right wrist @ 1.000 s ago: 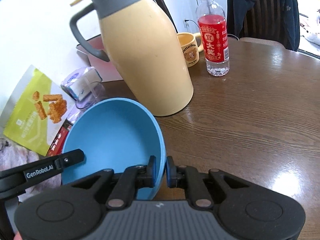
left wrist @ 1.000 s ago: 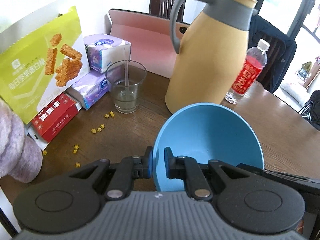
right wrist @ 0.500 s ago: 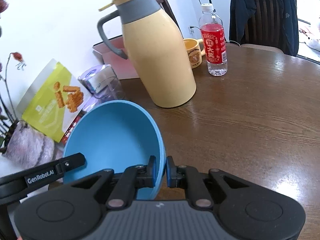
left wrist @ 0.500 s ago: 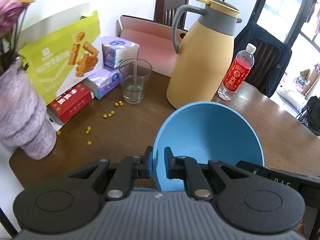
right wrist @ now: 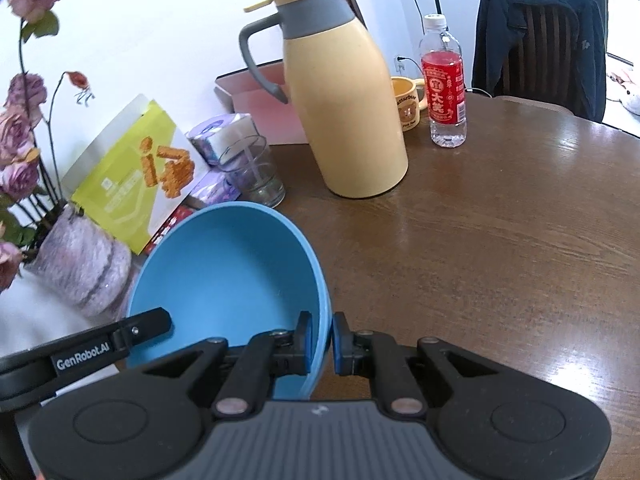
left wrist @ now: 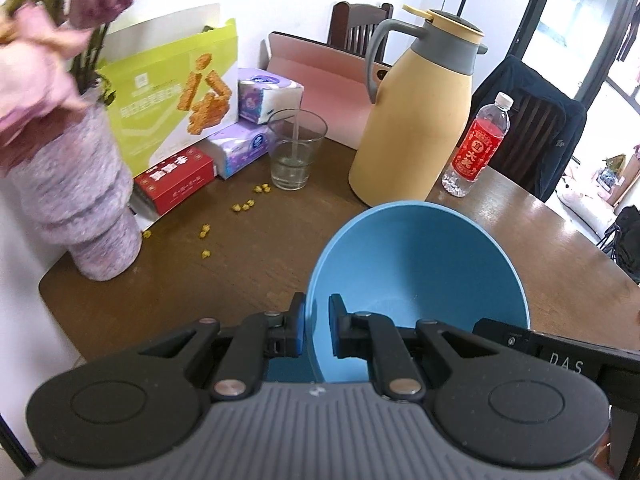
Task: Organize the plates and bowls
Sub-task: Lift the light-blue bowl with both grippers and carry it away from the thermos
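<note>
The blue bowl (left wrist: 416, 276) hung above the near part of the wooden surface (right wrist: 500, 240), the left tool (left wrist: 316, 330) and right tool (right wrist: 322, 342) each pinching its rim on opposite sides, so I judged it mid-carry, with no plates or stacking place in view

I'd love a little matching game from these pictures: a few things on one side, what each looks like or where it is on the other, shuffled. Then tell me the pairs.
Things:
1. bowl
2. jug
3. glass
4. bottle

Descriptions:
A. red label, white cap
B. clear, a little liquid at the bottom
C. blue, rim pinched by both grippers
D. yellow with a grey handle

Pairs: 1-C, 2-D, 3-B, 4-A
</note>
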The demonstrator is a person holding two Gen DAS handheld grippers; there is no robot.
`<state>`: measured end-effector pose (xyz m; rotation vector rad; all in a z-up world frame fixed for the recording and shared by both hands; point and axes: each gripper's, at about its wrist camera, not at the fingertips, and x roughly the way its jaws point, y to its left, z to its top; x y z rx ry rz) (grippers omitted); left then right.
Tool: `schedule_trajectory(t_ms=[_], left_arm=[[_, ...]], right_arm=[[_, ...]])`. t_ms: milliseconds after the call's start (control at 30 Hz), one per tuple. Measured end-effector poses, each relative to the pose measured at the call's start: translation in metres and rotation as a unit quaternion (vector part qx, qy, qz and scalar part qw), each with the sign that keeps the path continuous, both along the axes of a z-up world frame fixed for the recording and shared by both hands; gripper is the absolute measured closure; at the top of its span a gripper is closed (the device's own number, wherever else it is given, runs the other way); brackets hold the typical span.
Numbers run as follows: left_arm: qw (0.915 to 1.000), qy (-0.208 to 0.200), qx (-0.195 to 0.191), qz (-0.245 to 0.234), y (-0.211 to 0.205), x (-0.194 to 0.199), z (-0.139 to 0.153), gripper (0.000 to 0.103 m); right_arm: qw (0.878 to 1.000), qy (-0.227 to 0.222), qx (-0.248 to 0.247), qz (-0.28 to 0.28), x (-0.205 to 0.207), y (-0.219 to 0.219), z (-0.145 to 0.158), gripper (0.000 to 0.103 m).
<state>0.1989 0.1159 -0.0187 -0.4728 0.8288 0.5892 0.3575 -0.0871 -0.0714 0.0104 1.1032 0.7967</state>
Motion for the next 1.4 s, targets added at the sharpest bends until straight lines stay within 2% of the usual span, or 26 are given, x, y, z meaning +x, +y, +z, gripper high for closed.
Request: schedule_trajectory(t_ms=[700, 967, 1400], left_arm=[[0.9987, 0.007, -0.015, 0.048, 0.002, -0.057, -0.017, 0.090], [0.9990, 0.016, -0.003, 0.041, 0.005, -0.061, -0.020, 0.090], [0.9988, 0.044, 0.000, 0.023, 0.012, -0.055, -0.037, 0.090]], right_arm=[[0.998, 0.005, -0.023, 0.060, -0.044, 0.018, -0.014, 0.093], [0.995, -0.020, -0.040, 0.084, -0.056, 0.025, -0.018, 0.093], [0.993, -0.017, -0.062, 0.100, -0.063, 0.035, -0.038, 0.092]])
